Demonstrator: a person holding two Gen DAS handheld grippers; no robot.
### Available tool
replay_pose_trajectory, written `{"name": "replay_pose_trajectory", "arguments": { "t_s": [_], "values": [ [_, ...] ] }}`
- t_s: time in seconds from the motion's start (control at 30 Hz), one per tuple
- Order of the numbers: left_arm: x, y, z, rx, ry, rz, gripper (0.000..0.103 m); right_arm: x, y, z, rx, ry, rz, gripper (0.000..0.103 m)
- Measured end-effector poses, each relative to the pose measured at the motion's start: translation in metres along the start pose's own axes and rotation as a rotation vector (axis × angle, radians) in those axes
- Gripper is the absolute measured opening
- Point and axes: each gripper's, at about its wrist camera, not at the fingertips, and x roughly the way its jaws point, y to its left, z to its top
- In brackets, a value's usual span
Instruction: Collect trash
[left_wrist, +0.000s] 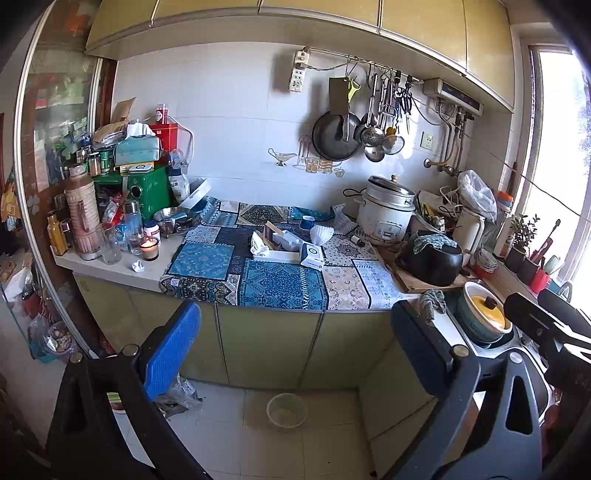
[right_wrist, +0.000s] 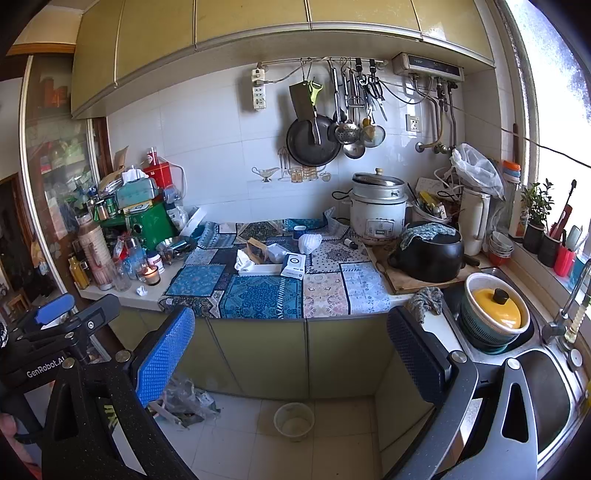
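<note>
One small crumpled white paper ball (left_wrist: 137, 265) beside candle (left_wrist: 149, 248).

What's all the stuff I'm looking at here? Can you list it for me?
crumpled paper ball: one, white, bare counter by the candle
candle: one, lit, in a glass, counter's left end
patchwork cloth: one, blue patterned, covering the counter
flat box: one, white, on the cloth
rice cooker: one, white, back right
black pot: one, on a wooden board
waste bin: one, pale, on the floor
left tongs: open, empty
right tongs: open, empty
</note>
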Motion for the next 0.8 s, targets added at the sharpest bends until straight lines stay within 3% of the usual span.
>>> {"name": "replay_pose_trajectory", "arguments": {
  "t_s": [0.8],
  "values": [
    [0.011, -0.007, 0.002, -0.003, 0.012, -0.003, 0.103, 0.008, -0.009, 0.002, 0.007, 0.012, -0.004, 0.103]
  ]
}}
